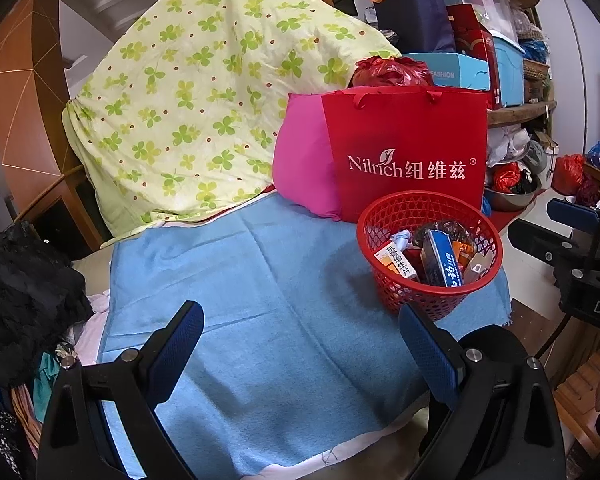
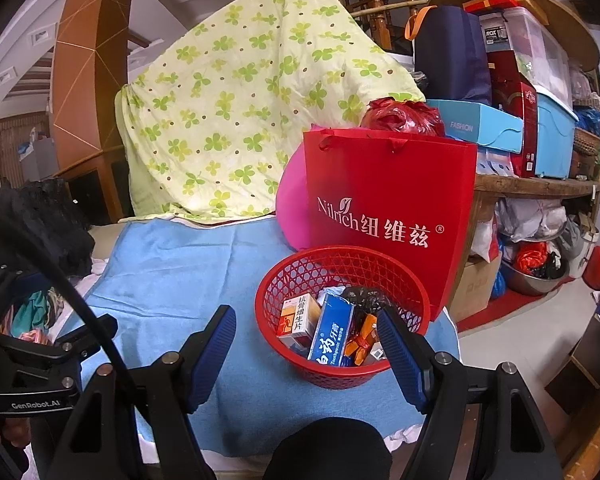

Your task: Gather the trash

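Toothpaste box (image 2: 332, 330) lettering legible, right wrist view only

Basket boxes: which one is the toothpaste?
The blue toothpaste box, standing in the middle of the red basket; the box left of it is orange and white.

sitting under a wooden stair railing (image 2: 380, 4), beside a curved brown wall panel (image 2: 88, 60); leaning against it, a clover-print quilt (image 2: 236, 112); crowding a wooden shelf (image 2: 540, 186), stacked storage boxes (image 2: 552, 136); showing pale floor (image 2: 512, 344).
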Available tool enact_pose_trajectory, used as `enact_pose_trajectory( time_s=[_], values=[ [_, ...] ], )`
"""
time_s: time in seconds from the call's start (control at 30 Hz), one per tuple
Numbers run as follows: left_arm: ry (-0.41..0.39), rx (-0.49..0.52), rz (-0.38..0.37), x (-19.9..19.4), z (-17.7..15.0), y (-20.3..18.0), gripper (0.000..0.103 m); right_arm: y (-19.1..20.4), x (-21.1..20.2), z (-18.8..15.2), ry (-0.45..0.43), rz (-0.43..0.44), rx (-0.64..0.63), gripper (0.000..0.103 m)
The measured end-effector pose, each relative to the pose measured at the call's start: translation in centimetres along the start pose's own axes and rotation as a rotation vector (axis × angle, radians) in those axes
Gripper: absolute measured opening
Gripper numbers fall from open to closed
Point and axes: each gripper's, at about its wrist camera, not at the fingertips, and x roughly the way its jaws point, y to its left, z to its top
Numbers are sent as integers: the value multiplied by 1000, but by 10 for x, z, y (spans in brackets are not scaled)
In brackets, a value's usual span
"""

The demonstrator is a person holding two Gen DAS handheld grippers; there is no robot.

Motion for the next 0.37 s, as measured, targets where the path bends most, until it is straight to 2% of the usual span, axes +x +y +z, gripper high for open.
enact_pose_trajectory(
  time_s=[0.37],
  values=[
    [-52, -11, -20, -6, 0, -1, 98, 2, -4, 2, -30, 1, -4, 76]
  ],
)
